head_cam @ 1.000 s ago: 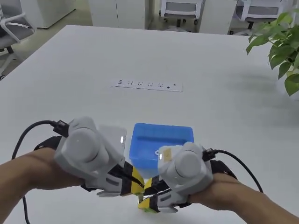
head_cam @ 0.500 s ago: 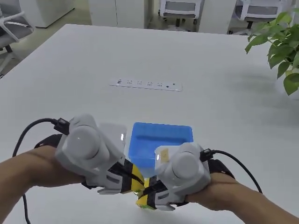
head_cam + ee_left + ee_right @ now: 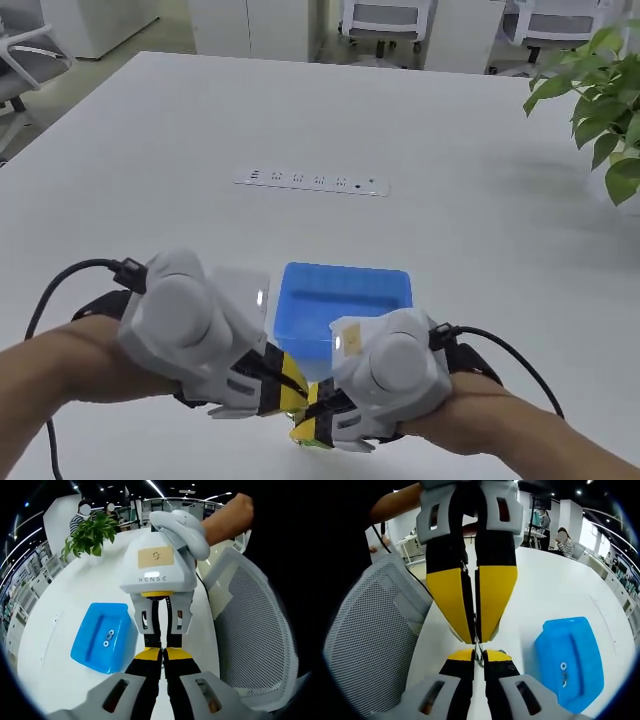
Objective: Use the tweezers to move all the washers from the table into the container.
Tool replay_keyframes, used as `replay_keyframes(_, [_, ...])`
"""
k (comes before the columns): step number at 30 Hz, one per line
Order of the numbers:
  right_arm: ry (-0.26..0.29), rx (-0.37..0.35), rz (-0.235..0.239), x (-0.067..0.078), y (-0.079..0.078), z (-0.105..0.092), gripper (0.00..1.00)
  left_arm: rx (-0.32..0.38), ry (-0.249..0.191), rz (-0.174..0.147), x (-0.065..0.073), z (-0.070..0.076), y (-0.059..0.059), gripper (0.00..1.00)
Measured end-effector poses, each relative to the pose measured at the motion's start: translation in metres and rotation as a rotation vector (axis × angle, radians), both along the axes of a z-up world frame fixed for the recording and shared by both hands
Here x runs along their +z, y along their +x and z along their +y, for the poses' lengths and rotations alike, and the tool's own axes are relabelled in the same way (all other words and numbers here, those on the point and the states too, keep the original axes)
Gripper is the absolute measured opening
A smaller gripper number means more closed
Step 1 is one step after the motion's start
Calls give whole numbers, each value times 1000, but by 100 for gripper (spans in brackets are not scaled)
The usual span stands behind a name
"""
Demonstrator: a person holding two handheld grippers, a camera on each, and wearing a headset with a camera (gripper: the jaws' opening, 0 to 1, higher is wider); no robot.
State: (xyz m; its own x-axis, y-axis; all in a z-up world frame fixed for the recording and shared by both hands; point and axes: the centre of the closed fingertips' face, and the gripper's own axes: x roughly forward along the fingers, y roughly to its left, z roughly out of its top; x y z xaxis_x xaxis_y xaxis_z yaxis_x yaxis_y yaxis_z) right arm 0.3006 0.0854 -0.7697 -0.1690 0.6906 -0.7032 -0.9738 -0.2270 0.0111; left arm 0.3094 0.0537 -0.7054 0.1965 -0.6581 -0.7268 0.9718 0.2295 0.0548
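Since both sets of jaws met nose to nose low in the middle of the head view, I'll start there. The left gripper (image 3: pixel 163 652) had its two black jaws with glossy yellow pads pressed together, barely a seam between them. The right gripper (image 3: pixel 479 657) pointed straight back at it, with the same yellow-tipped jaws drawn in tight. A thin silvery sliver of metal, the tweezers (image 3: pixel 478 650) as far as I could make out, sat pinched in that seam. The sliver ran up toward the gap between the left one's pads too, but I couldn't tell whether those pads actually gripped it. Both gripper bodies were smooth white plastic, rounded at the back, with black cables curling off toward the lower corners of the head view.

Just above the jaws in the head view sat the container (image 3: pixel 345 285), a shallow rectangular tray in shiny blue plastic with rounded corners. Toward the lower left of the left gripper view, a few small metal ring-shaped washers (image 3: pixel 107 636) lay in its sunken middle.

Everything rested on a matte white table (image 3: pixel 450 200). A long flat white power strip (image 3: pixel 312 182) lay above the container, well apart from it, near the centre of the head view. A leafy green plant (image 3: pixel 600 90) hung in at the upper right edge. A grey mesh chair (image 3: pixel 255 645) with a white frame took up the right side of the left gripper view.
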Motion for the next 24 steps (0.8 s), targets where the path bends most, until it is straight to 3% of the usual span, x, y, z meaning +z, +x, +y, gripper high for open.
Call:
replay_keyframes(6, [0,-1,1,0,0,0,7,4,8,-2,-2,3,-1,9])
replay_keyframes(15, [0,0,7,1,1,0,7,42,-34,5,-2,11,-2,28])
replay_keyframes(24, [2,-7,10,0,2,-1,7,125,-95,19,-2,22,-2,45])
